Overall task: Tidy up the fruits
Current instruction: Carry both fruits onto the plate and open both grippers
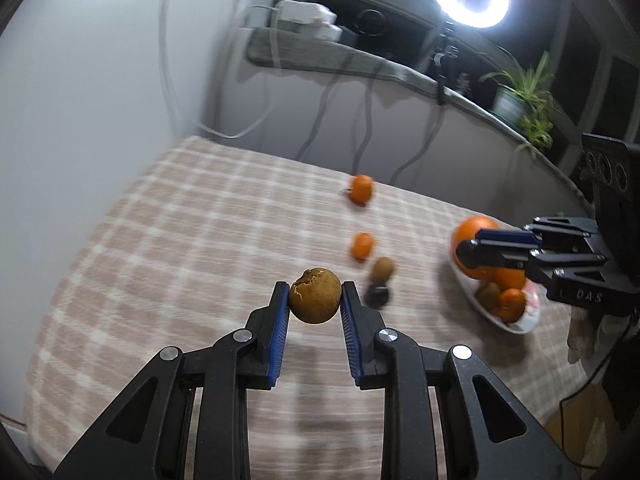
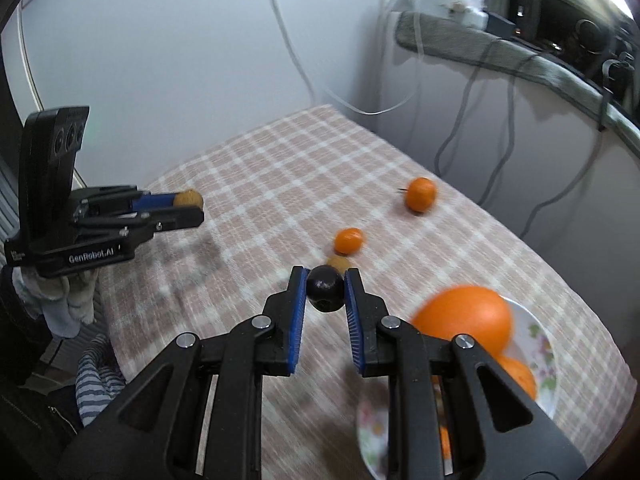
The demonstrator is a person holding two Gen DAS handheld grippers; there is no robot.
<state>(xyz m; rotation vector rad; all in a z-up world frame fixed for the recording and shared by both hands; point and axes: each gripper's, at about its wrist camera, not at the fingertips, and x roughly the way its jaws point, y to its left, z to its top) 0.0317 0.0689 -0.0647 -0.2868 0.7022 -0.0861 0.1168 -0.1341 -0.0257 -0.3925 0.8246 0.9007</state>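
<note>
left gripper (image 1: 315,300) clamped on brown cracked fruit (image 1: 315,301), held above checked tablecloth (image 1: 168,240) | right gripper (image 2: 325,292) closed on dark round fruit (image 2: 325,289), above cloth | plate (image 2: 540,344) at right edge holds large orange (image 2: 464,314) | two small oranges (image 2: 420,194) (image 2: 349,240) and kiwi (image 1: 383,269) loose on cloth

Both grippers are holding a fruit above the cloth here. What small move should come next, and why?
Probably carry the right gripper, shut on the dark round fruit, over the plate and release it there: the plate sits just beside it and already holds the big orange. The left gripper, shut on the brown fruit, is farther off and can follow.
</note>
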